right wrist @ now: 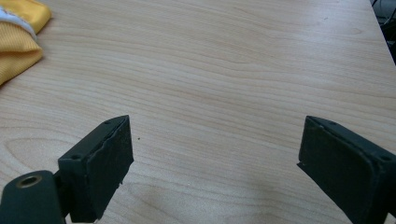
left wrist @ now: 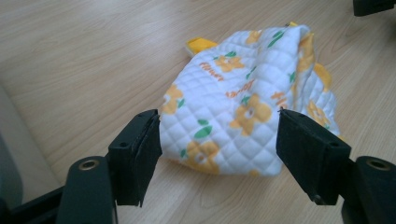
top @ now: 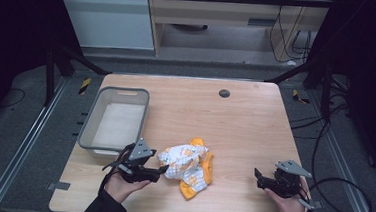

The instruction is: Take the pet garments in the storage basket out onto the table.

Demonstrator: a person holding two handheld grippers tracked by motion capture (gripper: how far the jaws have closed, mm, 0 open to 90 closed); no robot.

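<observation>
While the right tool [top: 262,177] idles spread well apart, the left tool [left wrist: 218,140], spread, brackets the quilted floral cloth [left wrist: 243,100] just ahead.

From my high view the table [top: 245,120] is evenly lit from above while the surroundings fall into near-black. Both gripper views look soft, and I see faint shadows under the jaws.
</observation>
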